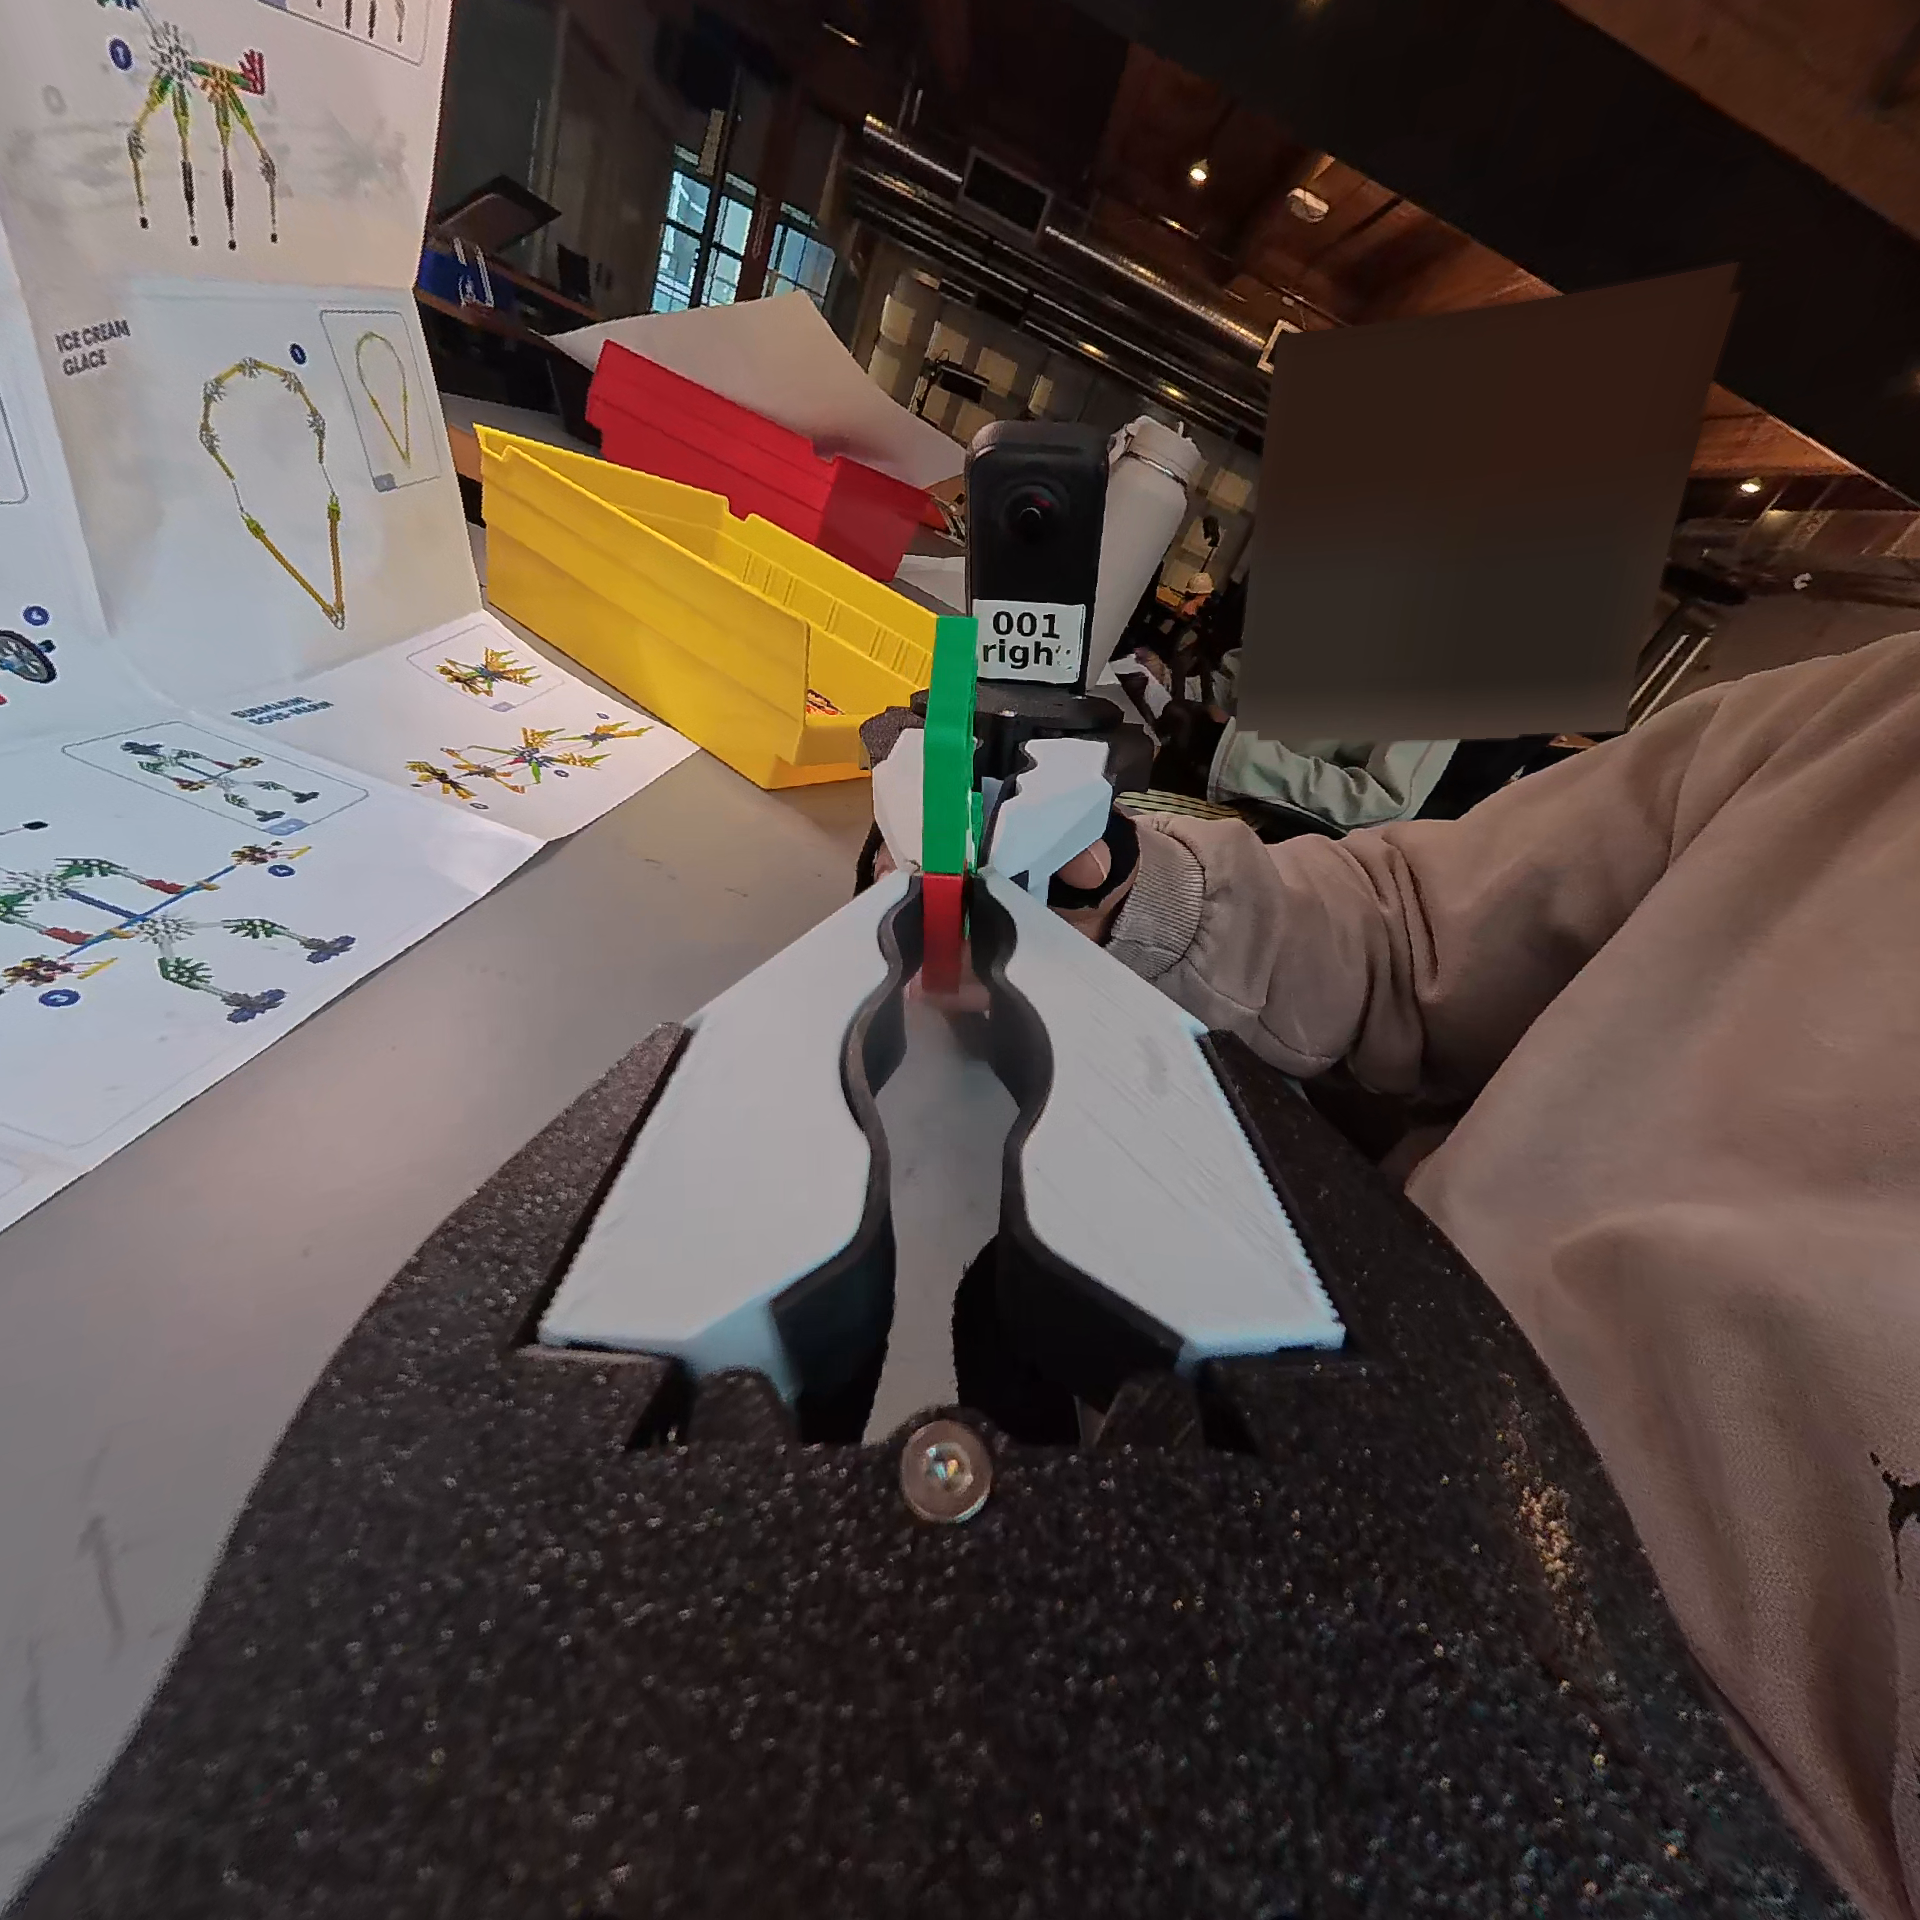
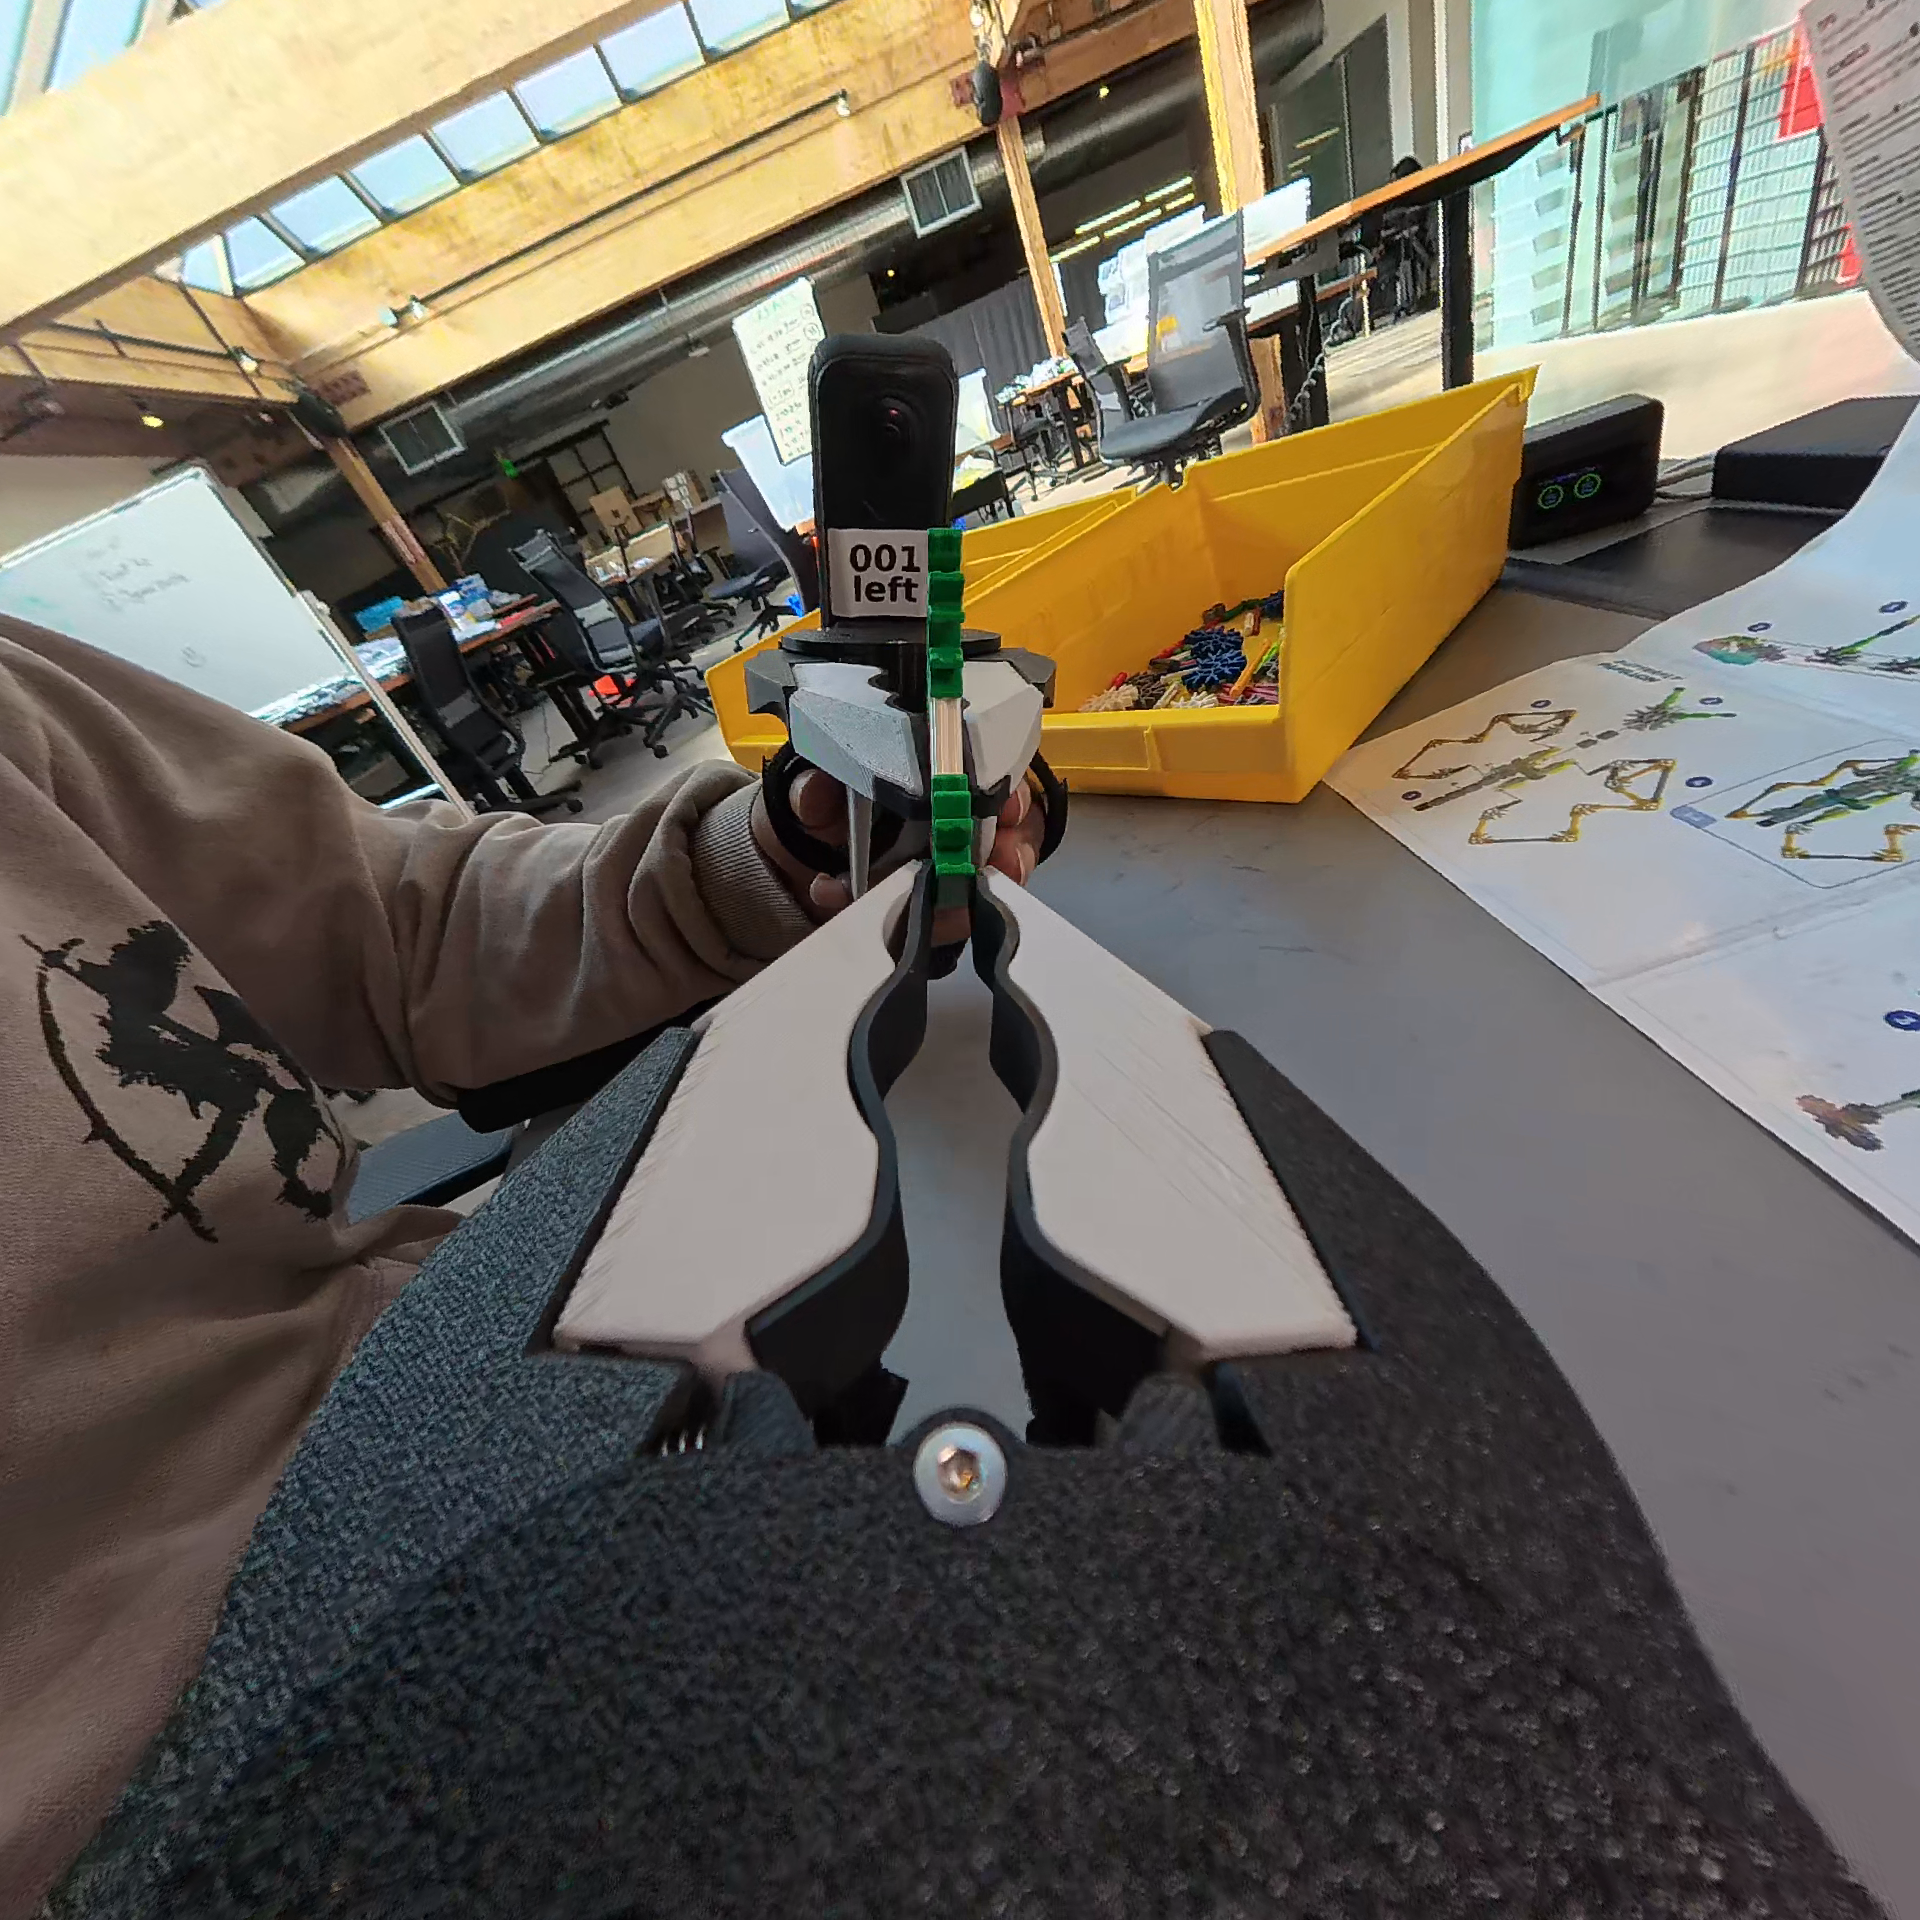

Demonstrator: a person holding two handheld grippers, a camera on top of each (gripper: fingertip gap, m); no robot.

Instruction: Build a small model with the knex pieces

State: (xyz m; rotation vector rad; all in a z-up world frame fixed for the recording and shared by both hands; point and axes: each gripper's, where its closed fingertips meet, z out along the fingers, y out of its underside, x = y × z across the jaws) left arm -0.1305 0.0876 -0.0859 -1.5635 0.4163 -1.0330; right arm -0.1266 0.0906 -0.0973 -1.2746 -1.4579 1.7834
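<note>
left tongs point(image 1: 951, 914): clenched on red piece point(image 1: 943, 930).
right tongs point(image 2: 948, 914): clenched on green rod point(image 2: 951, 831).
tip: kept both squeezes firm, pieces aligned above desk point(image 2: 1299, 1039).

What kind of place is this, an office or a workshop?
Probably a shared open workspace, something between the two. Rows of desks with office chairs and a whiteboard fill the hall behind, while the near table holds a yellow bin of construction-toy pieces.
</note>
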